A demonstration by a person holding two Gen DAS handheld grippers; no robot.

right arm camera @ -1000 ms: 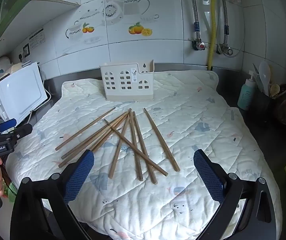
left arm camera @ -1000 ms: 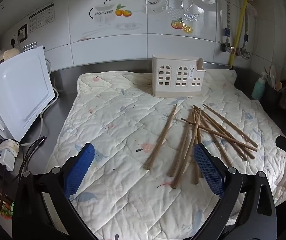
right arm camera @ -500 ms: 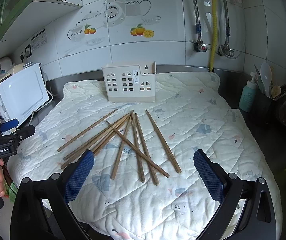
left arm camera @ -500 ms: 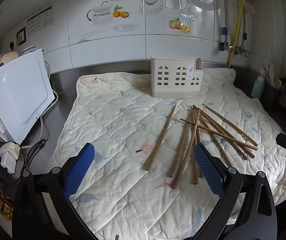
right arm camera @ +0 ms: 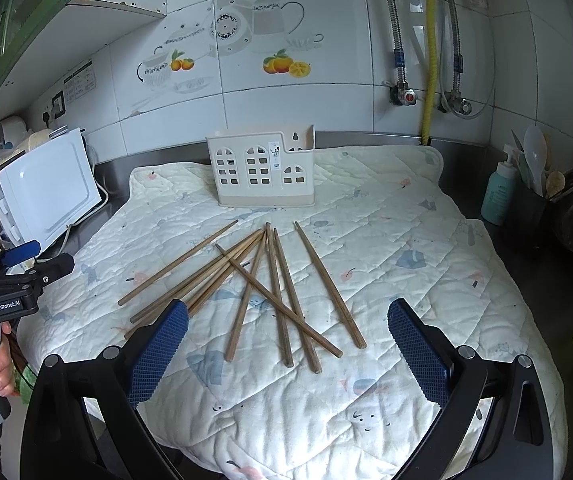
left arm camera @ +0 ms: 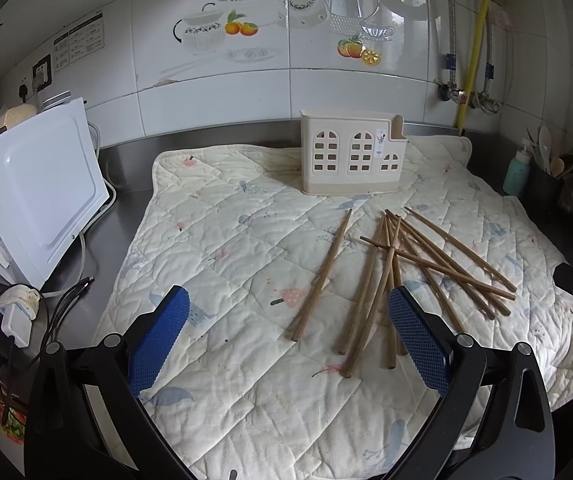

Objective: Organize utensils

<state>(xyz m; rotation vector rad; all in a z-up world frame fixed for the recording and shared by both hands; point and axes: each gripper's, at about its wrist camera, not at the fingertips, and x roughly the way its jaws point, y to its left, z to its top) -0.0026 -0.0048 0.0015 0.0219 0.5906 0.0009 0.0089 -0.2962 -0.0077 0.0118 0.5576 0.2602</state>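
Left wrist view: left hand-held gripper [left arm camera: 286, 334] spread wide, empty, above quilted mat [left arm camera: 222, 240] on steel bench [left arm camera: 126, 168]; wooden chopsticks [left arm camera: 398, 268] scattered loose before cream utensil holder [left arm camera: 352, 158].
Right wrist view: right hand-held gripper [right arm camera: 286, 338] equally wide, gripping nothing, over same chopsticks; white appliance [right arm camera: 46, 188] at left.

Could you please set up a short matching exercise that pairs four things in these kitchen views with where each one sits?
Things:
1. chopsticks
2. utensil holder
3. white appliance
4. teal pump bottle

Places:
A. on the bare counter, right of the mat
B. scattered flat on the mat's middle
C. upright at the mat's back edge
D. on the counter, left of the mat

Pairs: 1-B, 2-C, 3-D, 4-A
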